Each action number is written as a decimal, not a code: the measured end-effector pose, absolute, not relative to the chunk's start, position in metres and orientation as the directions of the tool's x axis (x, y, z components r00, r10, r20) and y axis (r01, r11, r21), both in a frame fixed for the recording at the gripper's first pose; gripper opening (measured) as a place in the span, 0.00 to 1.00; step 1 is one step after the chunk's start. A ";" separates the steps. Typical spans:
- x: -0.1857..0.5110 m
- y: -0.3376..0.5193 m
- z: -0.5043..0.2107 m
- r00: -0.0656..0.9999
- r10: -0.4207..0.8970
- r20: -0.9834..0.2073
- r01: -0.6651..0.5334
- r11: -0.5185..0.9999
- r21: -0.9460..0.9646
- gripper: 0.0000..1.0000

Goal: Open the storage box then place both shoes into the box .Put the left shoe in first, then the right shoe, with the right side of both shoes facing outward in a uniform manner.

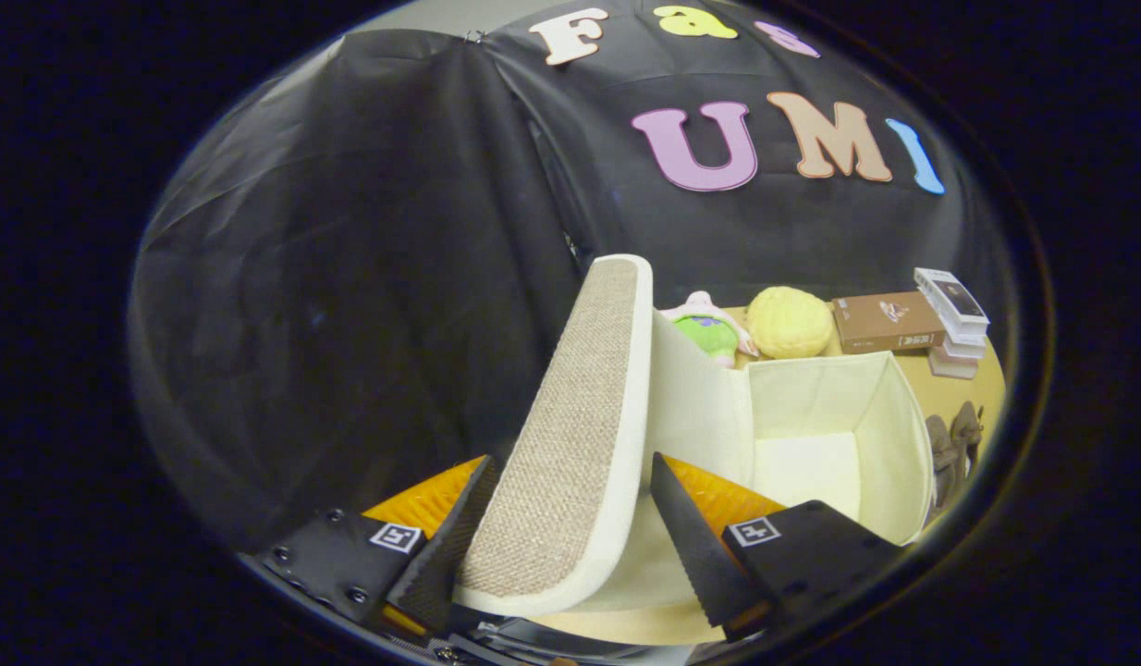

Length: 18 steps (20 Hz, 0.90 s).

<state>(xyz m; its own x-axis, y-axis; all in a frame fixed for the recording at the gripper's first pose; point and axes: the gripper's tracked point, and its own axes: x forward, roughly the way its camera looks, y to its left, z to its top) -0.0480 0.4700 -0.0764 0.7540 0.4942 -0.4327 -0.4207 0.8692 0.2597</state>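
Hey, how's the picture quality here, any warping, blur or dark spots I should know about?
Gripper view: strong fisheye warping, so the raised lid and the storage box walls bow; the lid sits between the hand-held gripper fingers, whether they press it is unclear; lid and box interior are brightly lit and sharp; the wall is dark with faint sheen; the shoes beyond the box look squeezed and hard to read.

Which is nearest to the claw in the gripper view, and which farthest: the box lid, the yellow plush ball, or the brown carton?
1. Box lid, between the fingers of the claw.
2. Yellow plush ball, beyond the open box.
3. Brown carton, beside the ball, slightly farther.
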 end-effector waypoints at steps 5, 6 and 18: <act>-0.042 0.483 -0.085 0.773 0.436 -0.461 -0.376 0.900 0.220 1.00; -0.041 0.487 -0.090 0.779 0.414 -0.471 -0.363 0.910 0.199 1.00; -0.052 0.543 -0.144 0.777 0.241 -0.581 -0.256 0.965 0.058 1.00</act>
